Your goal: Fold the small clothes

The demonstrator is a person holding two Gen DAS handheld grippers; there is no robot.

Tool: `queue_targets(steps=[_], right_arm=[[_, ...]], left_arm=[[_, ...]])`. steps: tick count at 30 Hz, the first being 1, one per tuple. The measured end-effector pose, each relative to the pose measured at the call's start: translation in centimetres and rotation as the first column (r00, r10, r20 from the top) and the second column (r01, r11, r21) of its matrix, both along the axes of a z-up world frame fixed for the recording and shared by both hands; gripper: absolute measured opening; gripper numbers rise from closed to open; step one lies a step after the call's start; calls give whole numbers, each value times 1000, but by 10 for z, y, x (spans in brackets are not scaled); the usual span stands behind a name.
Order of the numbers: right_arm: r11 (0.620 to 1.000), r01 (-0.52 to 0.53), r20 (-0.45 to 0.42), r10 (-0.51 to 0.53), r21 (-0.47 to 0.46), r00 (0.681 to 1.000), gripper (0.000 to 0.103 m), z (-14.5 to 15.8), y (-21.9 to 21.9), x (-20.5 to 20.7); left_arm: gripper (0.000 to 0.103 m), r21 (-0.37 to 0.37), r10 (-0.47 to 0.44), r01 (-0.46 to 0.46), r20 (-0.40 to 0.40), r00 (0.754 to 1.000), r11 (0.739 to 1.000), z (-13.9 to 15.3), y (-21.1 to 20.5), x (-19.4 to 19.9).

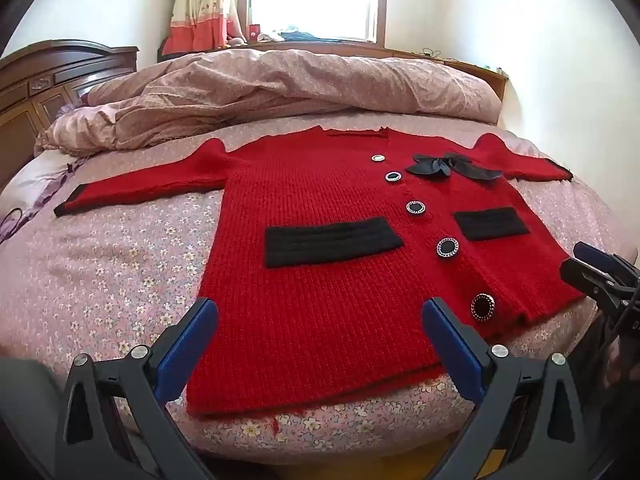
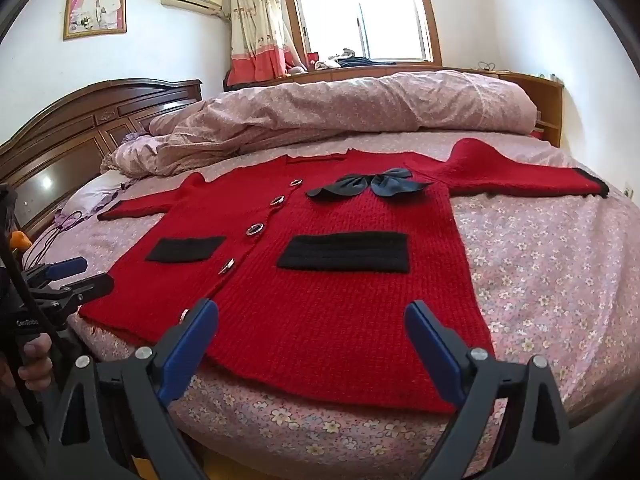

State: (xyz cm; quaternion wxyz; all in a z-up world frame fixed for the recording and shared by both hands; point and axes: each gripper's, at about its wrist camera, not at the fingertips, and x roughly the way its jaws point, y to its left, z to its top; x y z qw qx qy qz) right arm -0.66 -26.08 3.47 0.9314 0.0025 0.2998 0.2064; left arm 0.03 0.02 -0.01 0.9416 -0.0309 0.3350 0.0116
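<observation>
red chunky knit, the cardigan point(image 1: 320, 216) lies flat and face up on the floral bed sheet point(image 1: 100, 264), hem at the near edge of the bed, collar toward the rolled quilt point(image 1: 280, 80) at the far side, both sleeves spread toward the left and right edges. i hold the left gripper point(image 1: 320, 320) spread wide over the hem on the left half, touching nothing; the right gripper point(image 2: 312, 320) is likewise spread wide over the hem on the right half, with nothing between its fingers. i judge the fabric soft, limp and fairly thick: it will drape and sag when lifted, and the fuzzy knit should grip the blue pads point(image 1: 188, 344) well rather than slip. the weight looks moderate for a small garment. the buttons point(image 1: 447, 247) down the front and the black bow point(image 1: 452, 166) near the collar are hard or loose parts, so i would avoid pinching there. the black cuffs point(image 2: 592, 182) and the hem corners are the best holds, since a sleeve folds inward first and a pinch near an edge takes both layers.
</observation>
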Motion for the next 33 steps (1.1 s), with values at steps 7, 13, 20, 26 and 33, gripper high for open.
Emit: queue_targets(steps=[7, 13, 20, 26, 33], right_arm=[[1000, 3, 7, -3, 0, 1000, 97, 0, 0, 0], [1000, 2, 3, -2, 6, 1000, 97, 0, -1, 1], [1000, 2, 3, -2, 4, 1000, 97, -1, 0, 0], [1000, 2, 2, -2, 4, 1000, 97, -1, 0, 1], [1000, 9, 11, -9, 1, 1000, 97, 3, -2, 1]], left_arm=[[99, -3, 0, 0, -13, 1000, 1000, -3, 4, 3], [99, 9, -1, 1, -19, 1000, 1000, -6, 0, 5], [99, 10, -3, 3, -13, 1000, 1000, -5, -1, 3], [99, 12, -4, 4, -12, 1000, 1000, -5, -1, 1], [99, 14, -3, 4, -18, 1000, 1000, -6, -1, 2]])
